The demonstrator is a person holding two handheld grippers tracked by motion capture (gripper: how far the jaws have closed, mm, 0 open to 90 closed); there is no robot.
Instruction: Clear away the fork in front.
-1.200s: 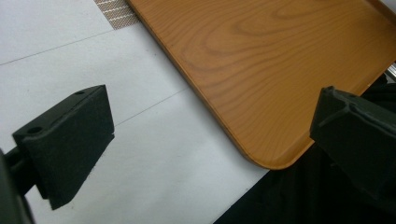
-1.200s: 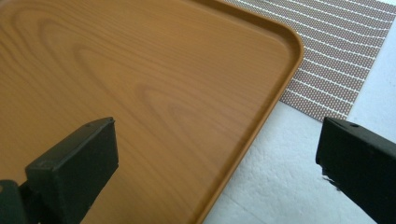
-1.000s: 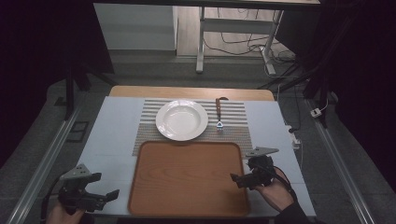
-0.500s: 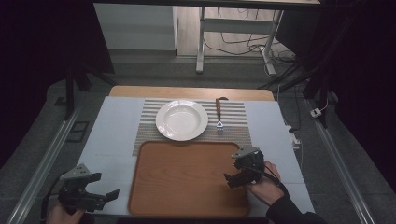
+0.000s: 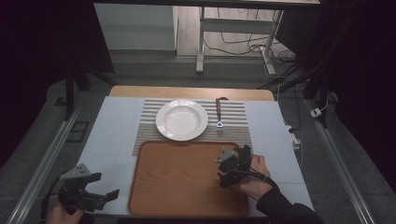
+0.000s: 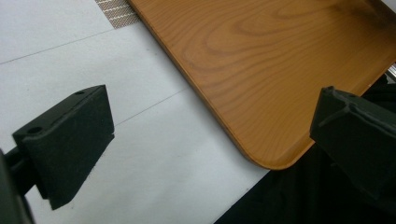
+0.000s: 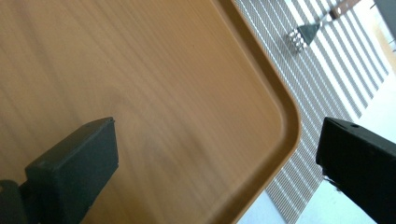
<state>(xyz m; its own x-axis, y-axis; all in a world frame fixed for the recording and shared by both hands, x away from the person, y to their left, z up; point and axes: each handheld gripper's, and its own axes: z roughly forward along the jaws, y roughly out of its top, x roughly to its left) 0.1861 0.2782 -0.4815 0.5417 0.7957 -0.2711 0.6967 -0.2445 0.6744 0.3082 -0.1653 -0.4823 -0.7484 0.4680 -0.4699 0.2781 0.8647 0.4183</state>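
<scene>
Right gripper [image 5: 232,166] above wooden tray [image 5: 177,177]

Tray [image 5: 182,177] on desk [image 5: 112,126], nearest the person. Behind it, placemat [image 5: 144,135] carrying plate [image 5: 182,120] left, fork [image 5: 219,112] right.

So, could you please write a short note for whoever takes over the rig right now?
Left claw: open, holding nothing, low at the near left of the table, just off the wooden tray's near left corner.
Right claw: open, holding nothing, above the tray's right part.
Things: the tray has nothing on it. The white plate sits on the striped mat beyond the tray. The spoon lies on the mat to the plate's right.
Done: nothing picked up or placed on the tray.
Left: likely loading plate and spoon onto the tray; the right claw is nearer the spoon.
</scene>
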